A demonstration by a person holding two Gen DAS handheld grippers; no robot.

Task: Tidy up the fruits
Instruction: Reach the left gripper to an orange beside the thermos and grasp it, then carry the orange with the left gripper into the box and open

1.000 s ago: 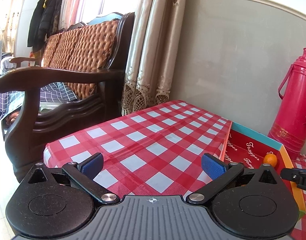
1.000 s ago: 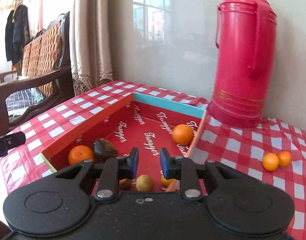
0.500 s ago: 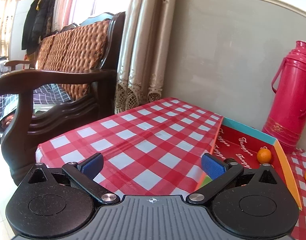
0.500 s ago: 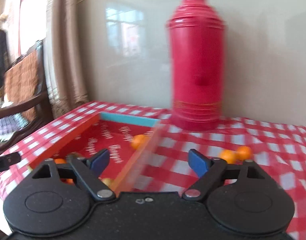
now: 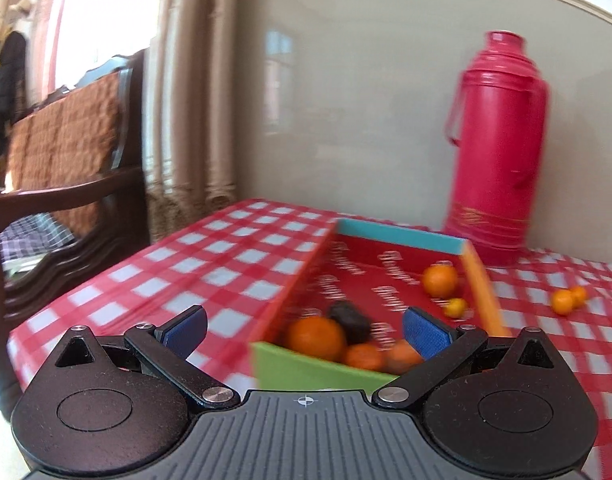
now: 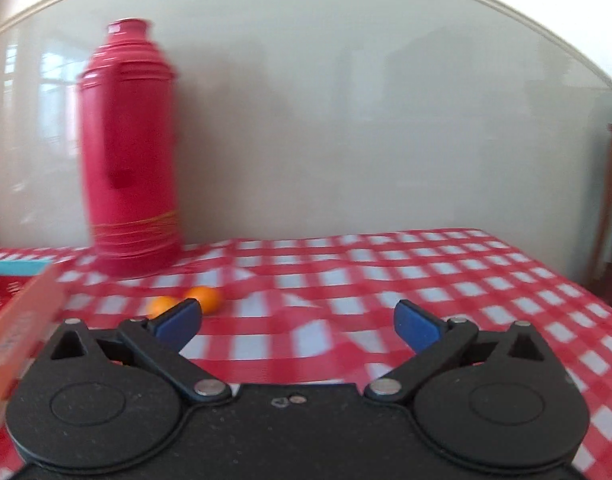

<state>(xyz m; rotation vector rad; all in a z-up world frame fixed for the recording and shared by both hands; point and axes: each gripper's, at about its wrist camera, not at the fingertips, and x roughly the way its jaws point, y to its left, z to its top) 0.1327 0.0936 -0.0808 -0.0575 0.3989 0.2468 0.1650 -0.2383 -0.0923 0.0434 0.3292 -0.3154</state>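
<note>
A red cardboard box (image 5: 294, 288) with green front, orange right side and teal back wall lies on the checked table. It holds several oranges (image 5: 316, 338), a dark fruit (image 5: 348, 320) and a small yellow fruit (image 5: 455, 307). My left gripper (image 5: 304, 330) is open and empty, just in front of the box's near end. Two small oranges (image 5: 566, 300) lie on the cloth right of the box; they also show in the right wrist view (image 6: 204, 298). My right gripper (image 6: 298, 322) is open and empty, over the cloth right of them, its left finger (image 6: 178, 320) close to them.
A tall red thermos (image 5: 498, 144) stands by the wall behind the box, also in the right wrist view (image 6: 130, 148). A dark wooden armchair (image 5: 62, 184) stands left of the table and curtains (image 5: 186, 92) hang behind. The box's orange side (image 6: 22, 324) is at my right gripper's left.
My left gripper has swung right, now facing the box. My right gripper has opened wide and swung right, away from the box toward the two loose oranges.
</note>
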